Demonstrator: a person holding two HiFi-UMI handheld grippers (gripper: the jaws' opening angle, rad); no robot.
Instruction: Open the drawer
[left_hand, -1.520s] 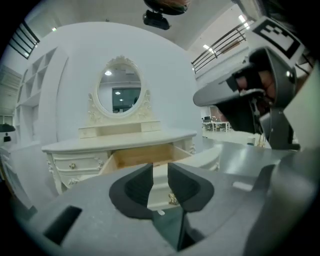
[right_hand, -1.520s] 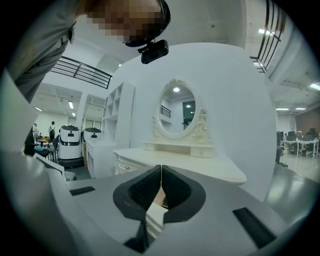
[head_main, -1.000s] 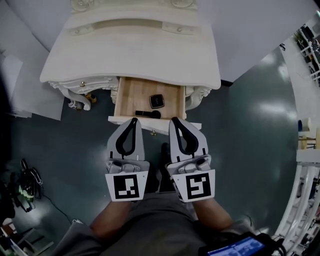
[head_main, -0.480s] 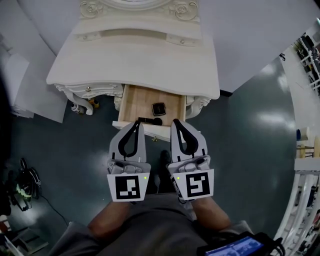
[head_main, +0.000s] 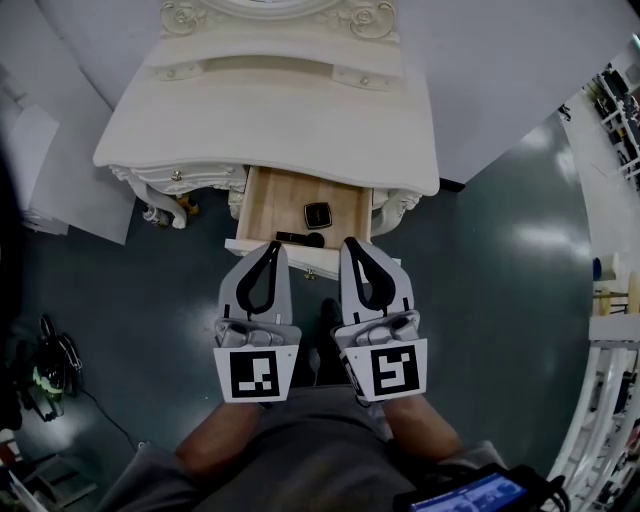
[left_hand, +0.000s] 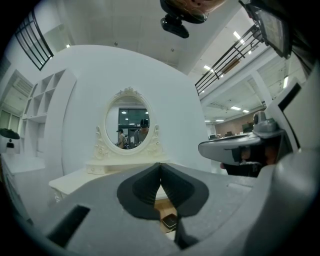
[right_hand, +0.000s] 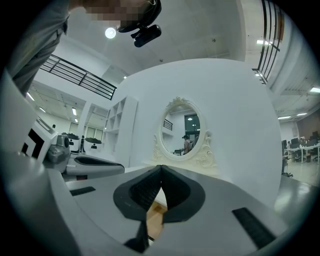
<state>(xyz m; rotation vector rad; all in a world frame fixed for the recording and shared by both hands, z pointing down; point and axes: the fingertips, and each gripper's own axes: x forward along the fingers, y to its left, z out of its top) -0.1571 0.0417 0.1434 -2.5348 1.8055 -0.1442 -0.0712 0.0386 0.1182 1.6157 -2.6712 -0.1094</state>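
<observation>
A white dressing table (head_main: 270, 110) has its wooden drawer (head_main: 268, 205) pulled out toward me. Inside lie a small square black box (head_main: 318, 215) and a long black item (head_main: 298, 239). My left gripper (head_main: 272, 246) and right gripper (head_main: 350, 242) hover side by side just before the drawer's front edge (head_main: 240, 246), both shut and holding nothing. In the left gripper view the left gripper (left_hand: 160, 165) has its pads pressed together, with the box (left_hand: 170, 221) below them. The right gripper (right_hand: 160, 167) is closed too, with drawer wood (right_hand: 156, 220) under it.
An oval mirror (left_hand: 129, 127) stands at the table's back. Carved table legs (head_main: 160, 205) flank the drawer. White sheets (head_main: 60, 190) lie on the dark floor at left, cables (head_main: 45, 370) at lower left, shelving (head_main: 620, 100) at right.
The head view has shifted slightly, so the table sits a little lower in the picture. Both grippers stay shut in front of the open drawer.
</observation>
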